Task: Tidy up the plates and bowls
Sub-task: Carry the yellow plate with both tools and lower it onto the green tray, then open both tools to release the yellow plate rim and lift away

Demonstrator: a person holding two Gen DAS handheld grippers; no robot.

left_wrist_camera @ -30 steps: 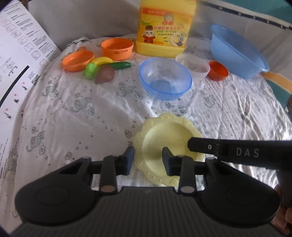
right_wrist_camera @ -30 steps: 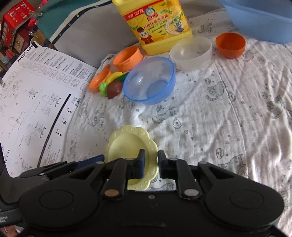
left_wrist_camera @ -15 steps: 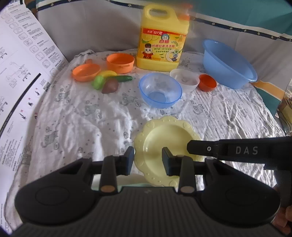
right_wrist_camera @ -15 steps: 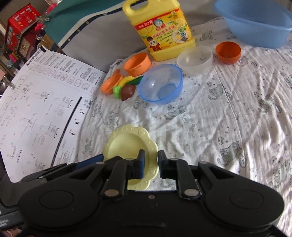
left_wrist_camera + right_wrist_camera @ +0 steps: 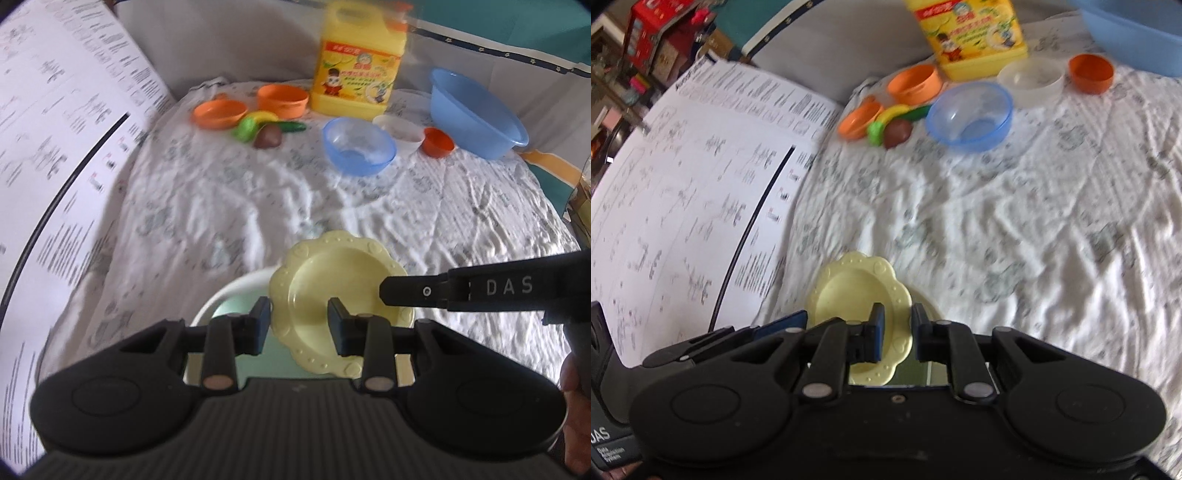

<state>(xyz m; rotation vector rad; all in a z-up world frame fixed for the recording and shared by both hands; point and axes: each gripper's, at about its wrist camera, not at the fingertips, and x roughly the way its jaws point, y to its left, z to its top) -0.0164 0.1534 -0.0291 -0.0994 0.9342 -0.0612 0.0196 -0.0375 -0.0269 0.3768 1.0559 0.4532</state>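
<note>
Overhead, a white cotton sheet printed with small grey cats [image 5: 229, 206] covers the work surface, flanked on the left by a large white instruction poster with black diagrams [image 5: 55, 155]. At the far end stands a tall yellow plastic detergent jug with a cartoon label [image 5: 356, 70], with a wide pale-blue plastic basin [image 5: 476, 114] to its right. Nearer sit a translucent blue plastic bowl [image 5: 358, 146], a clear white plastic bowl [image 5: 400, 131] touching it, and a small dark-orange cup [image 5: 437, 142] beside that. To the left lie a shallow orange dish [image 5: 219, 114], a deeper orange bowl [image 5: 282, 99] and a cluster of toy fruit and vegetables [image 5: 264, 129].

Closest to the cameras, a pale-yellow scalloped plastic plate [image 5: 332, 291] is held tilted — its rim pinched by the right gripper [image 5: 897, 332], whose fingers are closed narrowly on the edge nearest that camera. Beneath and just left of it shows a pale-green plate with a white rim [image 5: 229, 299]; whether the two plates touch cannot be told.

The left gripper [image 5: 299, 325] holds its fingers moderately apart on either side of the yellow plate's near edge, clamping nothing — the right tool's black arm marked "DAS" crosses its view from the right.
</note>
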